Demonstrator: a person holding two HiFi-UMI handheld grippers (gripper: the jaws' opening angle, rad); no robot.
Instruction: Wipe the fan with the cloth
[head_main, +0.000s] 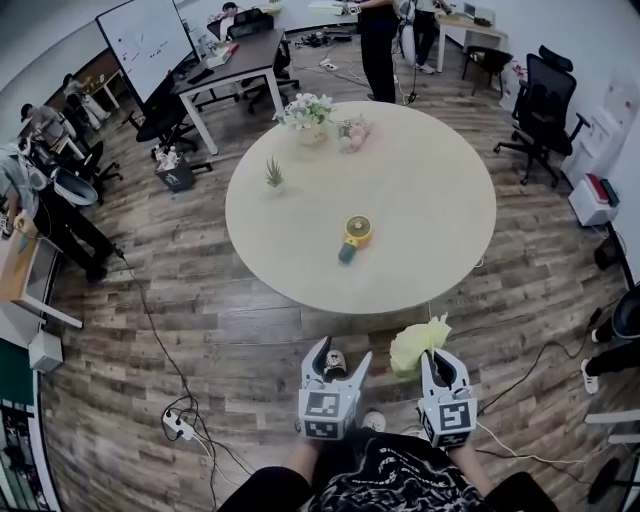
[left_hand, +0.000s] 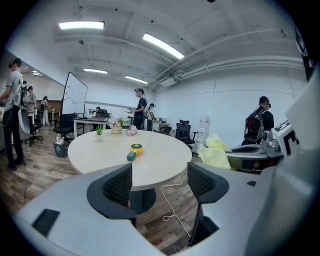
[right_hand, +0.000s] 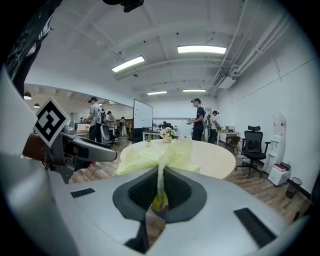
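Left tool (left_hand: 159, 182): grey moulded plastic with ribbed black pads. Its jaws are wide apart with nothing between them. Only the wood-plank floor (left_hand: 165, 227) and a loose white cord (left_hand: 172, 200) show through the gap.

Right tool (right_hand: 160, 192): jaws clamped tight on a soft pale yellow-green cloth (right_hand: 159, 150). A thin pinched strip runs down between the ribbed pads, and the rest bunches up crumpled above the tips.

Small fan (head_main: 356, 232): round yellow head, stubby teal handle. It lies near the middle of the round beige matte desk (head_main: 430, 190), a bit toward the near edge.

Both tools hang off the desk's near edge, over the floor and well apart from the fan. In the head view the cloth sits just short of the desk rim.

On the far side of the desk:
- a small spiky green plant in a white pot (head_main: 273, 178)
- a white flower bunch in a pot (head_main: 306, 112)
- a pinkish fuzzy clump (head_main: 354, 132) beside the flowers
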